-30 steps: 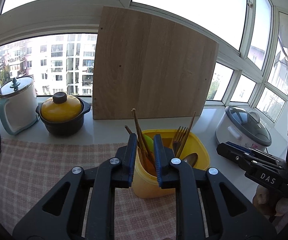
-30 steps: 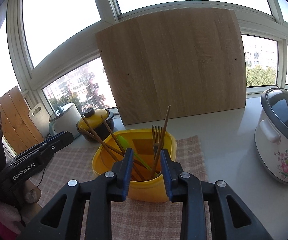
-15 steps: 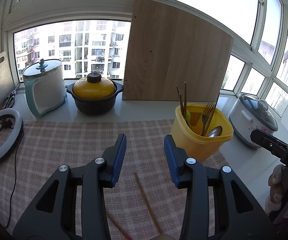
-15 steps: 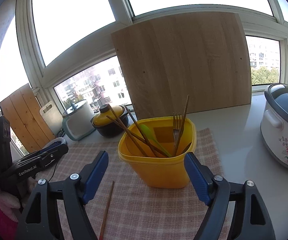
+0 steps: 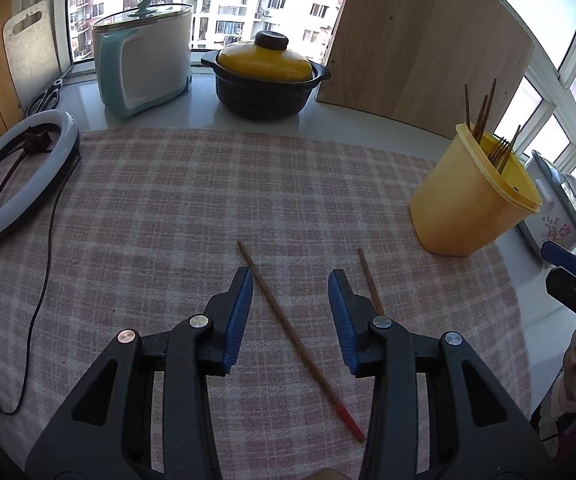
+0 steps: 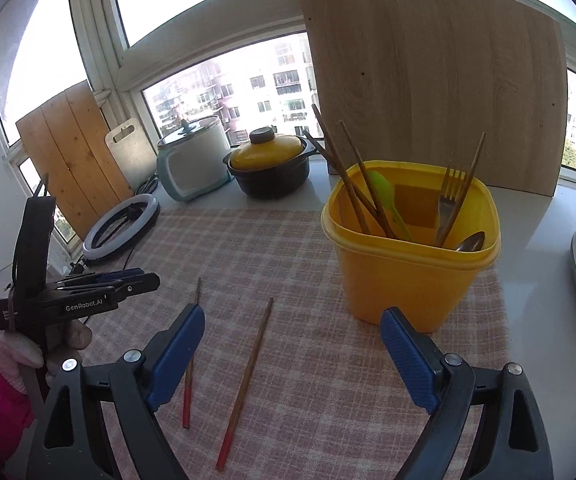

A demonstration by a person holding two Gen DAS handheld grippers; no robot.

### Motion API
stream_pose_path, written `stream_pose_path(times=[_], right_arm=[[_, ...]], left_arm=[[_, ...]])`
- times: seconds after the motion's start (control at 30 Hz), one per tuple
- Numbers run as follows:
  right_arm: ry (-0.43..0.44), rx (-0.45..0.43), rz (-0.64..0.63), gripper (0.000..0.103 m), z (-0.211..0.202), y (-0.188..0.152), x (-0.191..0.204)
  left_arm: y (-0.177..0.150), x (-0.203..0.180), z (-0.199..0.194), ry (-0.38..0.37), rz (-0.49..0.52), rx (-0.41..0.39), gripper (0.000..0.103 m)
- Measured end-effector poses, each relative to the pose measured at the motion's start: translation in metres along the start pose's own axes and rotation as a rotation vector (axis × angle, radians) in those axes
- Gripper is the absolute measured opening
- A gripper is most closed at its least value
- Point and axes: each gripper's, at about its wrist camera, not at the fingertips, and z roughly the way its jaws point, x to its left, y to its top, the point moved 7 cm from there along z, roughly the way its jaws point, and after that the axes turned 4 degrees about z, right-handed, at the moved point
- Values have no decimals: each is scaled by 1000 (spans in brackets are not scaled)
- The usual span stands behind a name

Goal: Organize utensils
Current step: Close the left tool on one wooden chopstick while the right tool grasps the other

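A sunlit window sill runs behind a counter spread with a pink checked cloth (image 5: 192, 200); tower blocks show through the glass. A wooden board (image 6: 428, 80) leans against the window. Along the sill stand a white cooker (image 5: 144, 56), a black pot (image 5: 264, 76) with a yellow lid, and, at the far left, a ring light (image 5: 20, 172) with its cable trailing over the cloth.

The yellow tub (image 6: 412, 256) stands upright near the cloth's right edge and holds several chopsticks, a fork, a metal spoon and a green spoon. Two loose chopsticks lie flat on the cloth, apart from each other and in front of the tub: the left chopstick (image 6: 191, 360) and the right chopstick (image 6: 248, 380), each with a red end toward the cameras.

The left gripper (image 5: 290, 312) hovers above the cloth, part open and empty, one chopstick lying between its jaws. The right gripper (image 6: 292, 356) is opening wide, nothing between its pads.

Handling, as judged: the chopsticks look light, stiff and thin, likely to roll or slip on the weave. A pinch across the shaft near mid-length should keep one balanced; lying flat, it leaves little clearance beneath.
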Motion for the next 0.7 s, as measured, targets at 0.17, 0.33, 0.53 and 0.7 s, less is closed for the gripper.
stream_pose_path(times=[0.17, 0.33, 0.53, 0.7], right_arm=[[-4, 157, 9, 72, 43, -22, 13], [-19, 266, 12, 58, 79, -43, 22], [-3, 359, 64, 43, 108, -57, 24], [-1, 394, 92, 41, 123, -59, 24]], left_arm=[[-18, 4, 34, 21, -34, 94, 39], [-24, 4, 59, 48, -36, 144, 39], [-25, 10, 79, 101, -17, 163, 29], [-24, 16, 79, 128, 26, 133, 13]])
